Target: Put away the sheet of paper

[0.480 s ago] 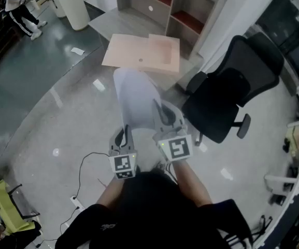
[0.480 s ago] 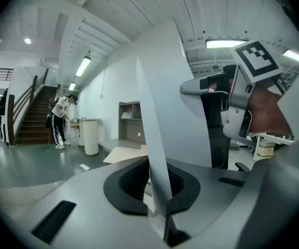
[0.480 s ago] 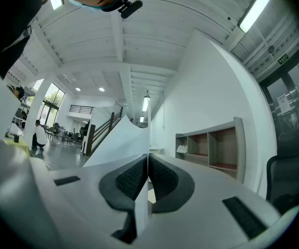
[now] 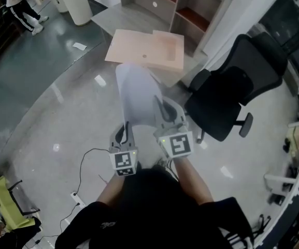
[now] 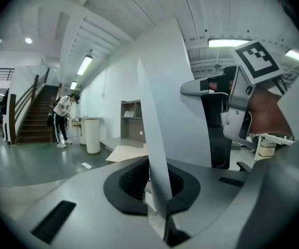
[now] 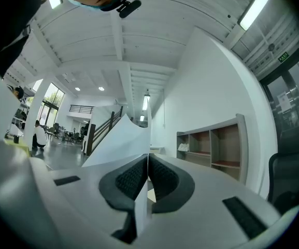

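Paper sheet (image 4: 138, 98) hangs in the air before the person, standing upright and curling away from them, well above the floor. It is pinched at its near edge by both tools. Closed tight, the left tool (image 4: 124, 133) grips the sheet's left corner, and the right tool (image 4: 166, 113) is likewise clamped on its right side, pads pressing the paper flat. The carry looks under way, with a peach-coloured surface (image 4: 144, 50) and a shelf unit (image 4: 188, 9) ahead and an office chair (image 4: 227, 100) to the right. Moving both tools together at even spacing should stop the sheet tearing or buckling, and a path left of the chair avoids snagging.
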Available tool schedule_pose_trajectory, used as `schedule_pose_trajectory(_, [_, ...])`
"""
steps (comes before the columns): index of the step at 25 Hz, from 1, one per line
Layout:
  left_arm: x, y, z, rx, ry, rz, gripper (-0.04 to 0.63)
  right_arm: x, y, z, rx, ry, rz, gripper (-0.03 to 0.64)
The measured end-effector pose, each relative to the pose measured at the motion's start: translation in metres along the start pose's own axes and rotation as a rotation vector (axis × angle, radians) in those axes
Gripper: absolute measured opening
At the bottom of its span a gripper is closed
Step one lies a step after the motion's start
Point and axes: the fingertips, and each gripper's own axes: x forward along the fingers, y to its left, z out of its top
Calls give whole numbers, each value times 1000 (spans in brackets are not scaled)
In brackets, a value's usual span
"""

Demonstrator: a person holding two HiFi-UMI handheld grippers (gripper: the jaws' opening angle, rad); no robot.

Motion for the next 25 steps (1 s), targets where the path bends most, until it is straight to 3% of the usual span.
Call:
schedule_pose_trajectory(10, [2, 27, -7, -11, 16, 1, 46, 23, 19, -9, -4, 9, 13, 17])
schedule_pose_trajectory(25, [19, 74, -14, -2, 32, -70, 46, 63, 42, -23, -12, 43, -41, 17])
